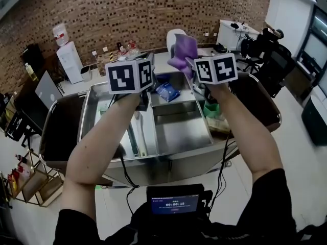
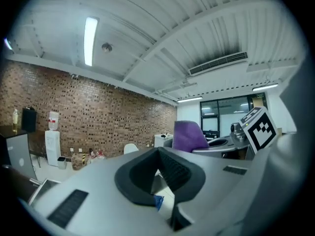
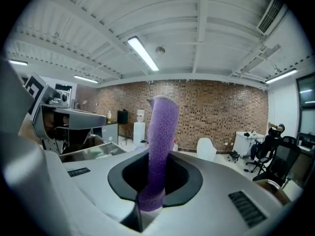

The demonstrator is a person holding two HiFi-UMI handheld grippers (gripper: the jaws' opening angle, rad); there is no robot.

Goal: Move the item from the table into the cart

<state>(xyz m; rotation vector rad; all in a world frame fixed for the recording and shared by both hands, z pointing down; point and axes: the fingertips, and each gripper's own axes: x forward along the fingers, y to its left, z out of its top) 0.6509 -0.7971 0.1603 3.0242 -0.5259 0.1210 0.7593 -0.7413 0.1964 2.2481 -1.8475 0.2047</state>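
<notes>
Purple fuzzy cloth (image 3: 162, 122), one piece, stands pinched in the right gripper (image 3: 158, 154), held up over the one steel cart (image 1: 179, 131). At its nine o'clock, the left gripper (image 2: 158, 151) has its jaws together on nothing. One blue packet (image 1: 167, 92) lies in the cart toward twelve o'clock.

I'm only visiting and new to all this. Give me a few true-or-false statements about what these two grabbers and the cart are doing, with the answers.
1. The right gripper is clamped on a purple cloth. True.
2. The left gripper carries a blue packet. False: its jaws are shut on nothing, and the blue packet lies in the cart.
3. The cart is shiny metal. True.
4. The back wall is plain white. False: it is brick.
</notes>
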